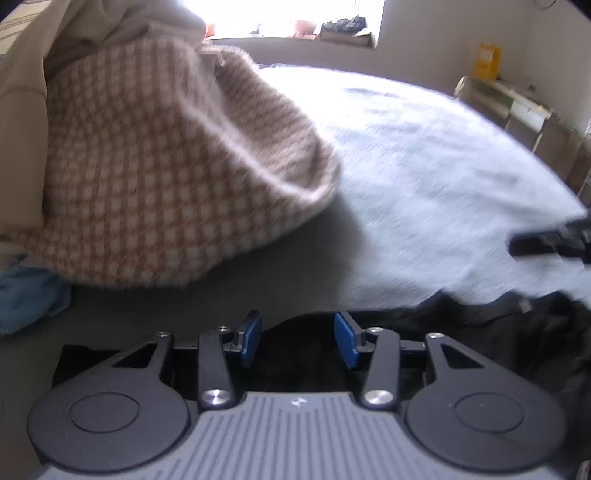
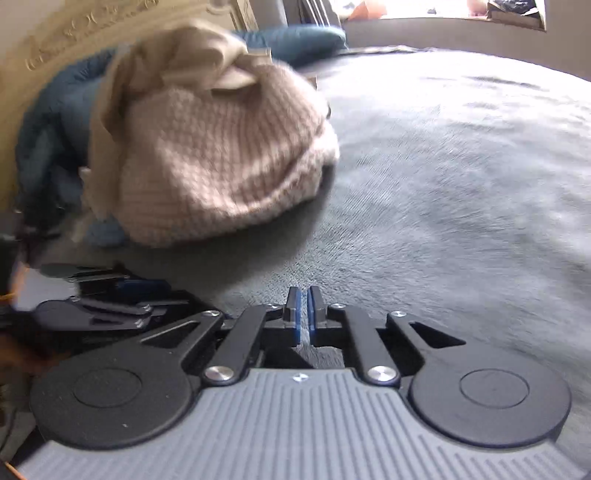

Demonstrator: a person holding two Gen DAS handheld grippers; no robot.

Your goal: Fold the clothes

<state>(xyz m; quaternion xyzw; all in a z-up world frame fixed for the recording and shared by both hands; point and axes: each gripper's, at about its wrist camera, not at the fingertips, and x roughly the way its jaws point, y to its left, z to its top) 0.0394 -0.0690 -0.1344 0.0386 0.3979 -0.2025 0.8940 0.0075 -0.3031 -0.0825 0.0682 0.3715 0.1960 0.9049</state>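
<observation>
1. Left hand-held gripper (image 1: 298,339) stood with its blue pads (image 1: 251,338) well apart, over a black garment (image 1: 480,332) at the near edge of the bed (image 1: 424,166). Dark cloth showed in the gap; pads did not press on it. Released.
2. Right hand-held gripper (image 2: 304,314) had its blue pads nearly together, only a thin slit left, nothing between them. Clenched on nothing, above the bare grey bed cover (image 2: 443,184).
3. In the right wrist view the left tool lay low at the left edge, blurred.
4. Farther back, a beige-and-white checked knit garment (image 1: 166,177) lay heaped on the bed towards the left, with a plain cream cloth (image 2: 177,59) bunched on top of it.
5. Blue fabric (image 2: 51,122) lay behind and beside the heap, against a carved headboard (image 2: 74,33).
6. Farthest: a bright window sill (image 1: 295,33) with small items, too washed out to identify.
</observation>
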